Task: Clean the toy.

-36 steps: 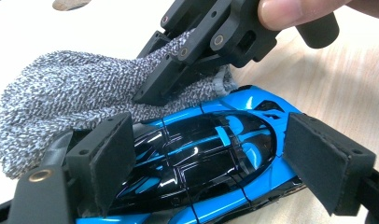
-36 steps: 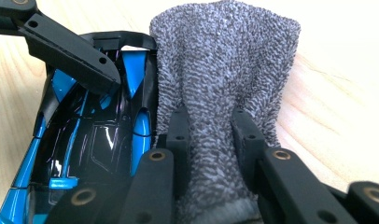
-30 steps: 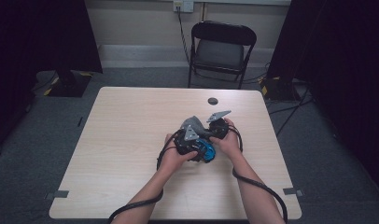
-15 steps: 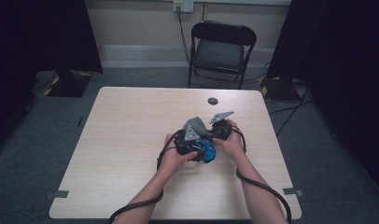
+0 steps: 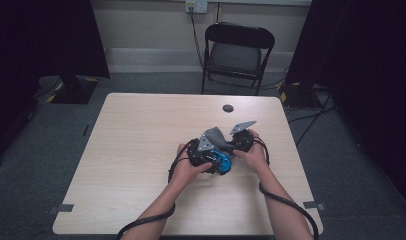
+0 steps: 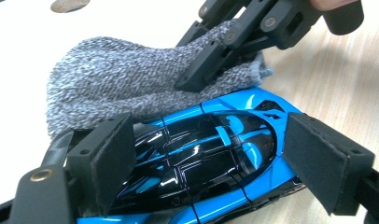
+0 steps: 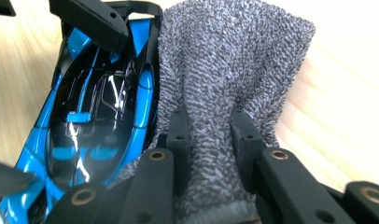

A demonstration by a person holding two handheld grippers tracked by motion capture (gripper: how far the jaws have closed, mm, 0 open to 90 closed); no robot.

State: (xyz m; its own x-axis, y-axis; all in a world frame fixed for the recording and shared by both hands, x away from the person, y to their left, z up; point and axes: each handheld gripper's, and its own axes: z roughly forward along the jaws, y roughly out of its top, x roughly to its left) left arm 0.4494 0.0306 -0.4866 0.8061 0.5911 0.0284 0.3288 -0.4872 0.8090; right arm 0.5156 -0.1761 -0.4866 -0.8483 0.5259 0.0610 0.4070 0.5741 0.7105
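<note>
While the left gripper (image 6: 201, 163) straddles the blue toy car (image 6: 211, 154) across its width, pads not visibly pressing, the right gripper (image 7: 208, 135), clamped on the grey cloth (image 7: 229, 70), lies along the car's flank.

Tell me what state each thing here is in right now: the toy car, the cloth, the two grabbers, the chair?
Blue toy car: right way up on the table, between the left gripper's pads.
Grey cloth: bunched, draped against the car's side.
Left gripper: jaws either side of the car; whether the pads press cannot be told.
Right gripper: shut on the cloth.
Folding chair: unfolded, empty.
Table: a small dark disc lies on it.
</note>
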